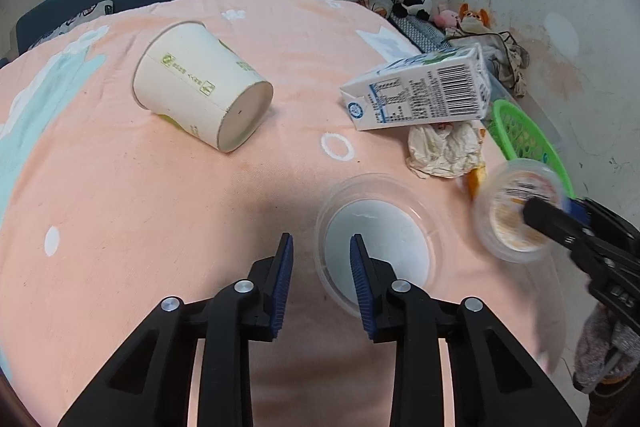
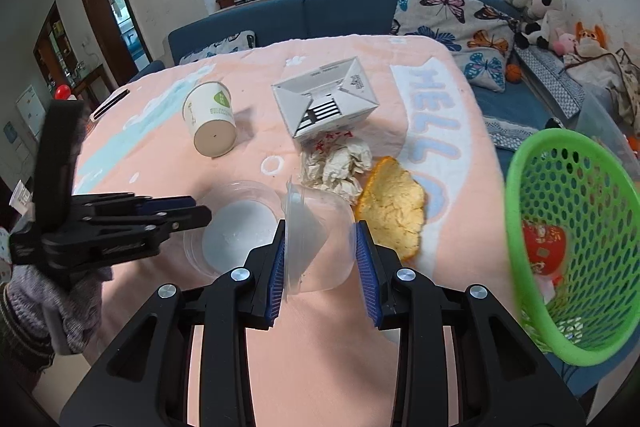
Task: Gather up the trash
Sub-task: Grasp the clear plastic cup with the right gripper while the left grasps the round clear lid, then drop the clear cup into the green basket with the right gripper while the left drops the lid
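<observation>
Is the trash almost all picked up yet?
Not yet. Some trash already lies in the green basket. The right tool is squeezing a clear plastic cup. Still left on the blanket: the paper cup, milk carton, crumpled paper, orange peel and clear lid, right under the left tool.

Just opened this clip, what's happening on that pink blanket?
A person is clearing trash with two handheld grippers. The right gripper is shut on a clear plastic cup, lifted beside the green basket, which already holds some trash. The left gripper hovers open over a clear plastic lid lying flat. A tipped paper cup, milk carton, crumpled paper and orange peel lie uncollected on the blanket.
</observation>
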A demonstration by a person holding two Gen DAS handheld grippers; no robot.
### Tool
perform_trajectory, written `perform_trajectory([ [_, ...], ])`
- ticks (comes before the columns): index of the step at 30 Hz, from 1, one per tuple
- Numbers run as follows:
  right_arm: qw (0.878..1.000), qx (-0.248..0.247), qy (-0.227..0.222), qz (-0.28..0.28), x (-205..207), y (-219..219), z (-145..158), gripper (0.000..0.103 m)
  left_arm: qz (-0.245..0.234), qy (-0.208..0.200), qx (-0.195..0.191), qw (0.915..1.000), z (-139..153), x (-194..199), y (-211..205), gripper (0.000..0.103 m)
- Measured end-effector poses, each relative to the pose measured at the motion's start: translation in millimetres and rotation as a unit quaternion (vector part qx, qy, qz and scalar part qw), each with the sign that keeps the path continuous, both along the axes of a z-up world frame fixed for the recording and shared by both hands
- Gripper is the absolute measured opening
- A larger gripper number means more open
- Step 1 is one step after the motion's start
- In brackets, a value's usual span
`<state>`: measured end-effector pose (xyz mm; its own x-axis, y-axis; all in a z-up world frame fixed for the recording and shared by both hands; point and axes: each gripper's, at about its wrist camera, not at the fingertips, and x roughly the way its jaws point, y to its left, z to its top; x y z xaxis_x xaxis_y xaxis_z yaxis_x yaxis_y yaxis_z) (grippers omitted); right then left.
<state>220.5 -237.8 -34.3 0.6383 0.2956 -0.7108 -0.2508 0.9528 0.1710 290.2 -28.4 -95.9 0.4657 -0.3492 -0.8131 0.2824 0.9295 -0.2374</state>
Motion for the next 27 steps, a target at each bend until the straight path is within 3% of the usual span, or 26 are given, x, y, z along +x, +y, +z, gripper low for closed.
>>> perform_trajectory([
  [14, 0.999, -0.002, -0.011, -0.032, -21, -30, 10, 0.033, 0.001, -0.013, 0.032, 0.9994, -3, 4, -13, 0.007],
  [27, 0.996, -0.002, -0.016, -0.092, -30, -87, 16, 0.033, -0.007, -0.024, -0.018, 0.9995, 26, -26, -8, 0.004],
])
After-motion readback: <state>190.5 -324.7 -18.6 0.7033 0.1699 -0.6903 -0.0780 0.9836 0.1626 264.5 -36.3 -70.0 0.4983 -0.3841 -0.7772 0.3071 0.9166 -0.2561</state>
